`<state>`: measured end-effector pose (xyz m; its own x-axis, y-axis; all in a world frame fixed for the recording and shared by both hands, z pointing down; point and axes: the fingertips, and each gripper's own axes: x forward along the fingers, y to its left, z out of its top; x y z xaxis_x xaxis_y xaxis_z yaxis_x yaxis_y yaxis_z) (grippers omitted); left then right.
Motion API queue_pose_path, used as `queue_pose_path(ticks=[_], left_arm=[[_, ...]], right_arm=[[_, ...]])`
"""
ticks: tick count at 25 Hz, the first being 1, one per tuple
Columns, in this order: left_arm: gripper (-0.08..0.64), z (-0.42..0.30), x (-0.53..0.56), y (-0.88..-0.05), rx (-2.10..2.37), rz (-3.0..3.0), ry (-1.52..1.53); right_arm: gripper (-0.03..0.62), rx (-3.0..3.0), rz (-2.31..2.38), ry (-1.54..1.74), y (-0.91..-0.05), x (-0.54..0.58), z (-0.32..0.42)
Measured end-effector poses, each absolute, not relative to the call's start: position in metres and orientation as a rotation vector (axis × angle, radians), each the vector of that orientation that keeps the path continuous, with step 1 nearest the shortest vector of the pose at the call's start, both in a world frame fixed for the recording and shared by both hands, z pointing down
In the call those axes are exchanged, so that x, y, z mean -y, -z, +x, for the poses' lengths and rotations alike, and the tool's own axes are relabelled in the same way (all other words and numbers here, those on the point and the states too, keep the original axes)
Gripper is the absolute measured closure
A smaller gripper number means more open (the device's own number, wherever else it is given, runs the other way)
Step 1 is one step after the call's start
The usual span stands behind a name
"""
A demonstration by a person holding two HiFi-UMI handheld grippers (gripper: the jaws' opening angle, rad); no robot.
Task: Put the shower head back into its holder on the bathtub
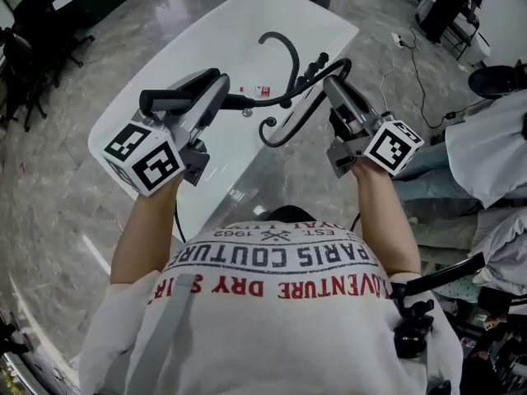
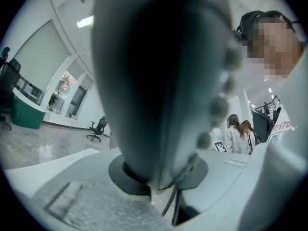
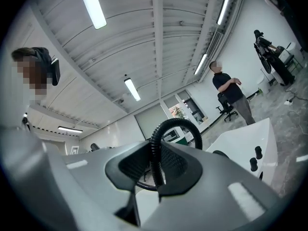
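Note:
The dark shower head [image 2: 159, 81] fills the left gripper view, and my left gripper [image 2: 159, 177] is shut on it. In the head view the left gripper [image 1: 216, 87] holds the shower head [image 1: 239, 101] level over the white bathtub [image 1: 165, 64]. Its black corrugated hose [image 1: 288, 52] loops above the tub. My right gripper [image 1: 336, 76] is shut on the hose near the tub's right rim. The right gripper view shows the hose [image 3: 155, 148] pinched between the pads of the right gripper [image 3: 156, 170]. Black tap knobs [image 1: 314, 64] stand on the rim; I cannot make out the holder.
The tub's drain [image 1: 247, 112] and a small sticker [image 1: 259, 90] lie in its basin. A person [image 3: 231, 93] stands beyond the tub [image 3: 240, 138], and others [image 2: 238, 134] stand further off. A seated person [image 1: 486, 146] and floor cables [image 1: 420, 64] are at the right.

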<state>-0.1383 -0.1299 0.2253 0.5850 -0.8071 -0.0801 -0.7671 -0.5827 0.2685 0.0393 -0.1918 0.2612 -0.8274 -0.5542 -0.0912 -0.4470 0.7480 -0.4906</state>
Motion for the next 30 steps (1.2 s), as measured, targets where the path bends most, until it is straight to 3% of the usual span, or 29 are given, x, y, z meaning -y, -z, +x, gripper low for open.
queue_pose_path(ticks=[21, 30], left_arm=[[0.479, -0.133, 0.236, -0.224, 1.364, 2.59, 0.25], [0.479, -0.126, 0.287, -0.222, 1.337, 2.594, 0.258]], right_arm=[[0.526, -2.706, -0.81, 0.384, -0.206, 0.326, 0.014], [0.528, -2.683, -0.783, 0.401, -0.201, 0.381, 0.011]])
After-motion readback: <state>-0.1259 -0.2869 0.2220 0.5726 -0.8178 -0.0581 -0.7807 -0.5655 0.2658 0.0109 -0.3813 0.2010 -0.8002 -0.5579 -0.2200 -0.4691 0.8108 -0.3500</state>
